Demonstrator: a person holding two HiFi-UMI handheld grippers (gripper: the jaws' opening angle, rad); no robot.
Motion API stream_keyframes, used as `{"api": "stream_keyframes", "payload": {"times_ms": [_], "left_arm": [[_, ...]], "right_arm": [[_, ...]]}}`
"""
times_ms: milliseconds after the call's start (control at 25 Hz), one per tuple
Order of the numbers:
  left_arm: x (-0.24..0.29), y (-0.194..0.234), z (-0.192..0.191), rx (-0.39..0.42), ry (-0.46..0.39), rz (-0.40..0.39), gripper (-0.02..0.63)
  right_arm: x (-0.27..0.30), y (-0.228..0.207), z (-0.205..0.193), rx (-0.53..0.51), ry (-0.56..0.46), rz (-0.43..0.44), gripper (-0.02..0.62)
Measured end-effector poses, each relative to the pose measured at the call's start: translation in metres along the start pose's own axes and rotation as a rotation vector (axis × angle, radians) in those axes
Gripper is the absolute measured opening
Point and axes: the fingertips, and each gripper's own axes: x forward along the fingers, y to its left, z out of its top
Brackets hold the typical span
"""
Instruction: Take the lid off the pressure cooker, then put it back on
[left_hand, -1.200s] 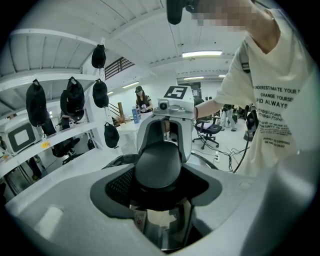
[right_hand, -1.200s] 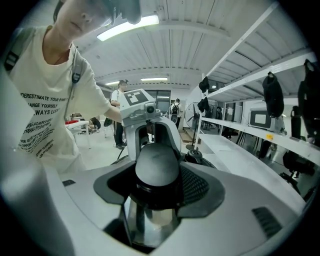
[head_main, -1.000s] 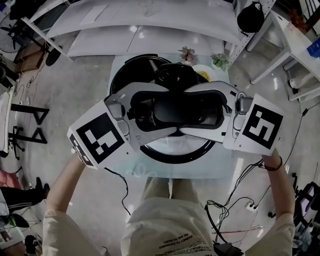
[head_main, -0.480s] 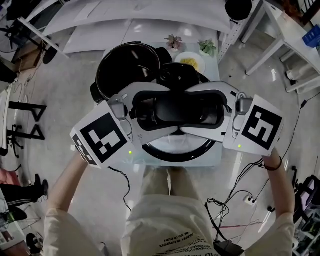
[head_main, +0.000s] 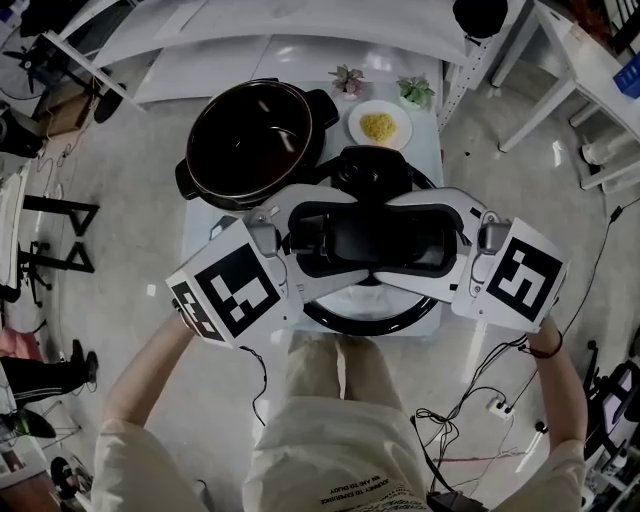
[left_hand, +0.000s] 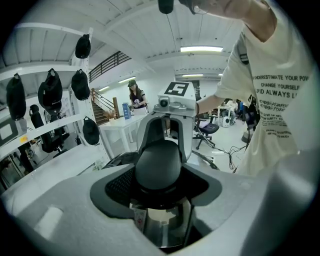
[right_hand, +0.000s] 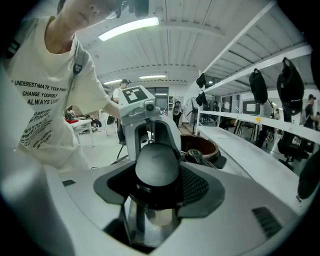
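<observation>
The pressure cooker pot (head_main: 255, 135) stands open and dark inside at the table's back left. Its round lid (head_main: 372, 316), silver with a black rim, is off the pot, over the table's near right part. Whether it rests on the table I cannot tell. My left gripper (head_main: 343, 238) and right gripper (head_main: 402, 238) face each other, both shut on the lid's black handle (head_main: 372, 232) from opposite sides. The handle's dome fills the left gripper view (left_hand: 159, 162) and the right gripper view (right_hand: 156, 166). The pot (right_hand: 201, 145) shows behind it.
A white plate of yellow food (head_main: 378, 125) sits at the back right of the small white table (head_main: 428, 150), with two small potted plants (head_main: 348, 80) (head_main: 415, 92) behind it. Cables lie on the floor at the right. Long white benches run past the table's far side.
Both grippers, still clamped on the handle, have carried the lid away from the pot toward the near right and lower. The pot now shows fully uncovered.
</observation>
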Motion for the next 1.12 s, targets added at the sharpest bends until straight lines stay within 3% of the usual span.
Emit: {"api": "stream_keyframes", "payload": {"times_ms": [1120], "left_arm": [[0.111,-0.006,-0.114,-0.045,0.124,-0.066,0.290]], "right_arm": [[0.044,-0.017,-0.150,0.068,0.124,-0.028,0.273]]}}
